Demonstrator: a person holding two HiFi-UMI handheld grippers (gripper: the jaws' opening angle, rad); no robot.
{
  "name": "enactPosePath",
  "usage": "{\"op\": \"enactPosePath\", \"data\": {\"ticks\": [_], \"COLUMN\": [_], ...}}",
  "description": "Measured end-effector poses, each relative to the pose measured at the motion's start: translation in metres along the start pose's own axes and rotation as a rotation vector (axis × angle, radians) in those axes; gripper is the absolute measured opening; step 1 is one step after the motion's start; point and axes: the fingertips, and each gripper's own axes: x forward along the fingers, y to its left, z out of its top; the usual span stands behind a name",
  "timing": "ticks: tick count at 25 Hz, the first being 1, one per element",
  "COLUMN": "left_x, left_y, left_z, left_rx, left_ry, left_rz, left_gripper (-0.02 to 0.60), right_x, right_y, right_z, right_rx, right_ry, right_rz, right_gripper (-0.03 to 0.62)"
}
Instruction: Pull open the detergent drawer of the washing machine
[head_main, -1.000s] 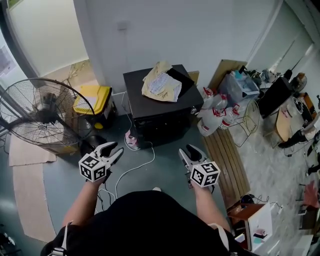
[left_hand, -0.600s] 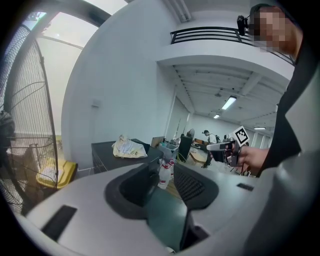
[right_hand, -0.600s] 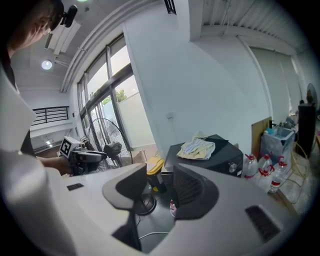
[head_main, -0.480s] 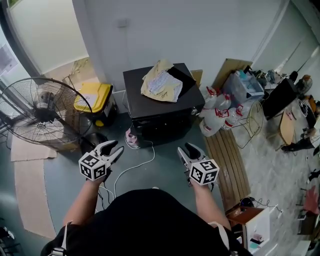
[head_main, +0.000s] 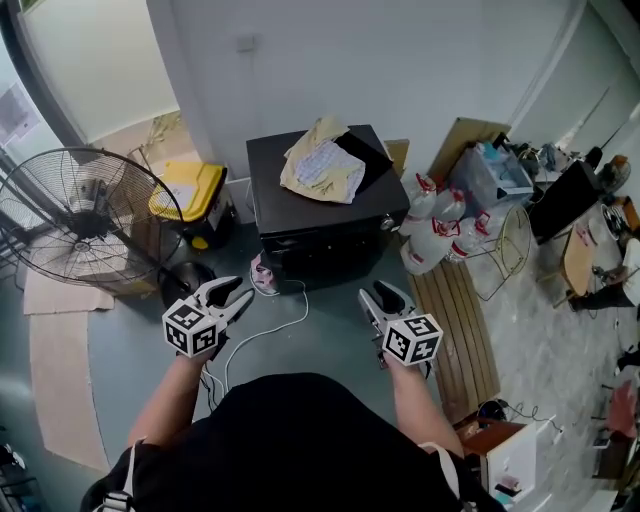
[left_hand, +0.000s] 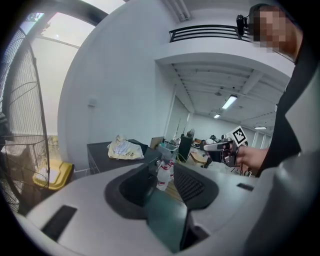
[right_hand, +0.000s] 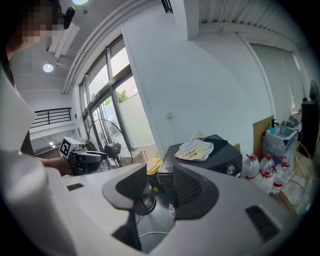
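The black washing machine (head_main: 320, 225) stands against the white wall with a yellowish cloth (head_main: 322, 160) on its top. Its front panel carries a knob (head_main: 387, 222); I cannot make out the detergent drawer on the dark front. My left gripper (head_main: 238, 298) hovers open over the floor, short of the machine's front left. The right gripper (head_main: 378, 297) is open too, short of the front right. Nothing lies between either pair of jaws. In the left gripper view the machine (left_hand: 100, 155) lies ahead left of my left gripper (left_hand: 162, 182). In the right gripper view the machine (right_hand: 215, 155) is ahead right of my right gripper (right_hand: 162, 187).
A large floor fan (head_main: 80, 220) and a yellow box (head_main: 185, 195) stand left of the machine. Several plastic bottles (head_main: 435, 225) and a wooden slatted board (head_main: 455, 320) are to its right. A white cable (head_main: 270, 330) runs over the floor between the grippers.
Both grippers stay open and have drifted slightly towards the machine; the head view has shifted a little. Nothing was touched.
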Motion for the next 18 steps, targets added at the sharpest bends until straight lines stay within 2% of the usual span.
{"op": "enactPosePath", "data": {"ticks": [18], "left_x": [-0.002], "left_y": [-0.007], "left_z": [0.0], "left_rx": [-0.007], "left_ry": [-0.011], "left_rz": [0.011], "left_gripper": [0.163], "right_x": [-0.011], "right_y": [0.0], "right_z": [0.006], "right_rx": [-0.006], "right_ry": [-0.01], "right_rz": [0.012], "right_gripper": [0.167]}}
